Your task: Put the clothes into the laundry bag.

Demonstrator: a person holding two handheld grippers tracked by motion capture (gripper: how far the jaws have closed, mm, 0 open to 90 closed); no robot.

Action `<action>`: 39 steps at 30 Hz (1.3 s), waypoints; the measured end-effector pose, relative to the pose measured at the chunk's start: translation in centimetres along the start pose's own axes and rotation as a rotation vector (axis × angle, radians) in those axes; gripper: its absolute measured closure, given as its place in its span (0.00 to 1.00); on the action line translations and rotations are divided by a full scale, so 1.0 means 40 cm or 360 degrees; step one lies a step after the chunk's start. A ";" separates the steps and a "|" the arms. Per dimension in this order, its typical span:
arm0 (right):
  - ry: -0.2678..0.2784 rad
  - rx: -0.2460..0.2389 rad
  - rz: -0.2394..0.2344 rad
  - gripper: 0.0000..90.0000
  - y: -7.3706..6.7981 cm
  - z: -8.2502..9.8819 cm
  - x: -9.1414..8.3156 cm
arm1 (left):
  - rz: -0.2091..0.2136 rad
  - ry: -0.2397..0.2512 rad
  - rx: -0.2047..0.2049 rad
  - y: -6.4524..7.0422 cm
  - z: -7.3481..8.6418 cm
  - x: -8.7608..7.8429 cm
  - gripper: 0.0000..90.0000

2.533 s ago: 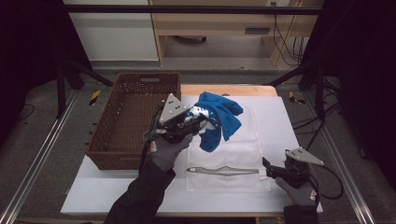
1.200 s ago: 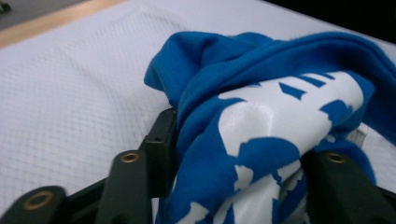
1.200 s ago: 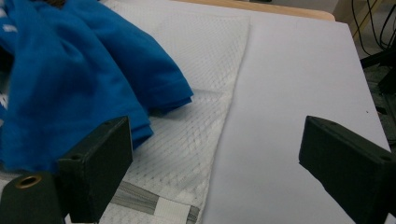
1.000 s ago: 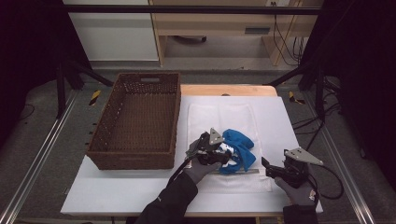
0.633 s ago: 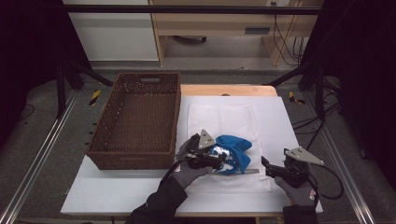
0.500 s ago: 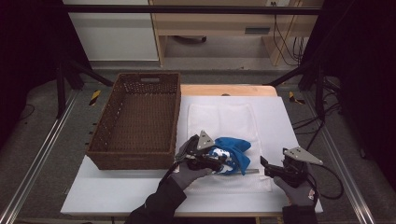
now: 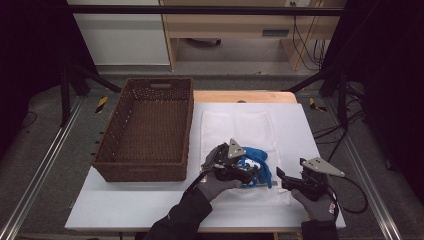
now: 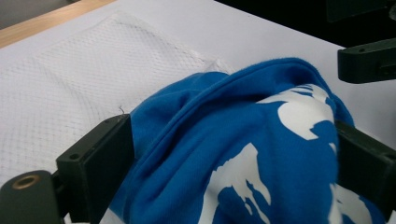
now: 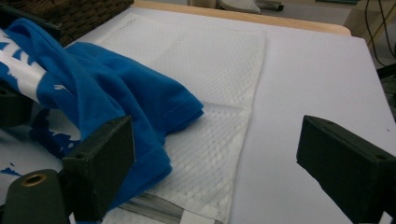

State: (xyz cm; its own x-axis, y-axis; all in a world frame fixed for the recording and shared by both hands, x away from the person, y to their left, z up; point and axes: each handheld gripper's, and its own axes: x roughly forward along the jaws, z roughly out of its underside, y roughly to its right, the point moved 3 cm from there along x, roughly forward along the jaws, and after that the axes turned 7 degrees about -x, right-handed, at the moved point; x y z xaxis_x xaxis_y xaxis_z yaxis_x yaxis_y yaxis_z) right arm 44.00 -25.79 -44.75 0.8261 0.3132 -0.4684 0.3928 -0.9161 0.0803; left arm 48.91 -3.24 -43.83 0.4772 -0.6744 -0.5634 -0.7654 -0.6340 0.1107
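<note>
From the high view, your left gripper [image 7: 248, 174] sits low over the white mesh laundry bag [image 7: 239, 131] on the white table [image 7: 145, 205], its fingers clenched on the crumpled blue printed cloth garment [image 7: 256, 161]. Your right gripper [image 7: 283, 178] rests near the table's right front edge, just beside the bag. The brown woven wicker basket [image 7: 145, 131] stands to the left.

In the left gripper view, the blue garment [image 8: 243, 149] bulges between both fingers [image 8: 100, 161], above the mesh bag [image 8: 79, 88].

In the right gripper view, your fingers [image 9: 105, 161] stand spread wide apart, grasping nothing; the garment [image 9: 116, 100] lies on the mesh bag [image 9: 210, 65] just ahead.
</note>
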 end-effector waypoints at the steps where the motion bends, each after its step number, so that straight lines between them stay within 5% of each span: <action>1: 0.0001 -0.0007 -0.0001 0.14 -0.002 0.000 0.001 | -0.0003 -0.0013 0.0010 0.001 0.002 -0.004 0.09; 6: 0.0049 0.0008 -0.0112 0.24 -0.027 -0.004 0.013 | 0.0005 -0.0013 -0.0015 -0.017 0.004 -0.028 0.11; 12: 0.0073 -0.0064 -0.0254 0.33 -0.086 -0.014 0.032 | -0.0013 0.0009 -0.0039 -0.026 0.005 -0.046 0.20; 16: 0.0030 -0.0152 -0.0296 0.54 -0.127 -0.005 0.077 | 0.0004 0.0056 -0.0038 -0.025 0.004 -0.047 0.21; 19: 0.0019 -0.0129 -0.0348 0.78 -0.143 0.006 0.110 | 0.0048 0.0062 -0.0071 -0.024 0.000 -0.037 0.20; 23: -0.0008 -0.0106 -0.0384 0.91 -0.154 0.011 0.135 | 0.0027 0.0087 -0.0068 -0.020 -0.014 -0.036 0.19; 26: -0.0036 -0.0123 -0.0387 0.94 -0.162 0.017 0.151 | 0.0001 0.0086 -0.0035 -0.015 -0.022 -0.040 0.20; 30: -0.0040 -0.0113 -0.0428 0.96 -0.180 0.015 0.165 | 0.0035 0.0103 -0.0070 -0.004 -0.038 -0.030 0.17; 33: -0.0071 -0.0162 -0.0408 0.95 -0.196 0.018 0.176 | -0.0038 0.0109 -0.0024 -0.001 -0.046 -0.028 0.18; 39: -0.0001 -0.0096 -0.0355 0.82 -0.177 0.013 0.158 | -0.0080 0.0135 -0.0041 -0.028 -0.040 -0.082 0.27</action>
State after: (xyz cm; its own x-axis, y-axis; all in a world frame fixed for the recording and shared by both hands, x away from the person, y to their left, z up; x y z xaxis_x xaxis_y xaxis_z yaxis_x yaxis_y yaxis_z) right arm 46.25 -17.45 -48.73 0.7160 0.5062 -0.4808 0.5893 -0.8075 0.0274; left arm 48.90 -0.91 -40.80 0.5502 -0.6706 -0.4975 -0.7290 -0.6764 0.1055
